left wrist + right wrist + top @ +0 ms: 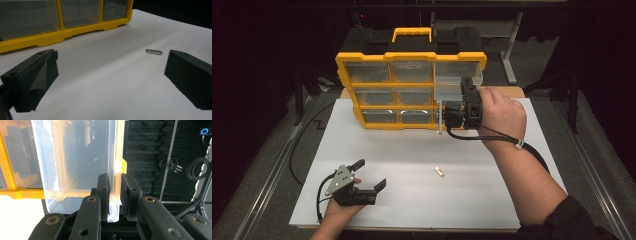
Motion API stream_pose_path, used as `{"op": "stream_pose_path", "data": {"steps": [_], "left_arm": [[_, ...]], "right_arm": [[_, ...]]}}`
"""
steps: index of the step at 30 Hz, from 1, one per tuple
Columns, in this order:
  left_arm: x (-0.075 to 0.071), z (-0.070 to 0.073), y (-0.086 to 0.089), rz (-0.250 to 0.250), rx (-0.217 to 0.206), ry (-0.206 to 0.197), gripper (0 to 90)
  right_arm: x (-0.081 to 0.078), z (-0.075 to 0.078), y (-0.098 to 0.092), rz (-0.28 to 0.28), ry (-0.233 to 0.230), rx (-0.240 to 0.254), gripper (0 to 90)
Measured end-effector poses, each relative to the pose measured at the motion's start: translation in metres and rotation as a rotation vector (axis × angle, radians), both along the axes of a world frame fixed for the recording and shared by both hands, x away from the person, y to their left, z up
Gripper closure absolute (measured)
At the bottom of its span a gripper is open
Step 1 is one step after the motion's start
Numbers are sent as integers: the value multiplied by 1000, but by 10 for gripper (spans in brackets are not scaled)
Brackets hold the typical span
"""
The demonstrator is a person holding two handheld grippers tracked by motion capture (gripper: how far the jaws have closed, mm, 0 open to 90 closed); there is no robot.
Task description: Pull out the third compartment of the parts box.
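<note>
A yellow organiser with clear drawers stands upright at the back of the white board. Its top right clear drawer is pulled partly out towards me. My right gripper is shut on that drawer's side wall; in the right gripper view the wall of the drawer runs up between the pads of the right gripper. My left gripper rests low at the board's near left, open, nothing between its fingers. A small metal piece lies on the board, ahead of the left gripper and to its right.
The organiser's yellow base stands just beyond the left gripper. A black cable curves over the grey floor left of the board. Metal rails run along both sides, and a grey table leg stands behind.
</note>
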State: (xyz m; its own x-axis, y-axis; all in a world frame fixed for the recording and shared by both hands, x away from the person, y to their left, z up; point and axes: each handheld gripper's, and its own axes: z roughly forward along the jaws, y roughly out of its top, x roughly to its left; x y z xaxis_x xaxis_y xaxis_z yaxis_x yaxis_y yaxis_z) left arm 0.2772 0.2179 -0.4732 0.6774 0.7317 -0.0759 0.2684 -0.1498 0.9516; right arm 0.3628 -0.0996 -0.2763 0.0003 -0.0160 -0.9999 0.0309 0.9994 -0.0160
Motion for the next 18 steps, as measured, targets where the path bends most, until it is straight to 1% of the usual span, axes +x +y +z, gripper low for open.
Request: {"op": "stream_pose_path", "data": {"steps": [2, 4, 7, 11, 13, 18], "left_arm": [[0, 0, 0, 4, -14, -4, 2], [0, 0, 0, 5, -14, -4, 2], [-1, 0, 1, 5, -13, -4, 2], [-2, 1, 0, 1, -15, -4, 2], [-2, 1, 0, 0, -13, -4, 2], [-1, 0, 1, -1, -9, -3, 2]], "right_arm": [[-5, 2, 1, 3, -2, 0, 793], [-10, 4, 2, 6, 2, 0, 793], [-16, 2, 4, 11, -7, -7, 794], [-19, 0, 4, 13, -3, -8, 793], [-21, -2, 4, 14, -1, -17, 793], [-26, -5, 2, 21, -9, -12, 792]]}}
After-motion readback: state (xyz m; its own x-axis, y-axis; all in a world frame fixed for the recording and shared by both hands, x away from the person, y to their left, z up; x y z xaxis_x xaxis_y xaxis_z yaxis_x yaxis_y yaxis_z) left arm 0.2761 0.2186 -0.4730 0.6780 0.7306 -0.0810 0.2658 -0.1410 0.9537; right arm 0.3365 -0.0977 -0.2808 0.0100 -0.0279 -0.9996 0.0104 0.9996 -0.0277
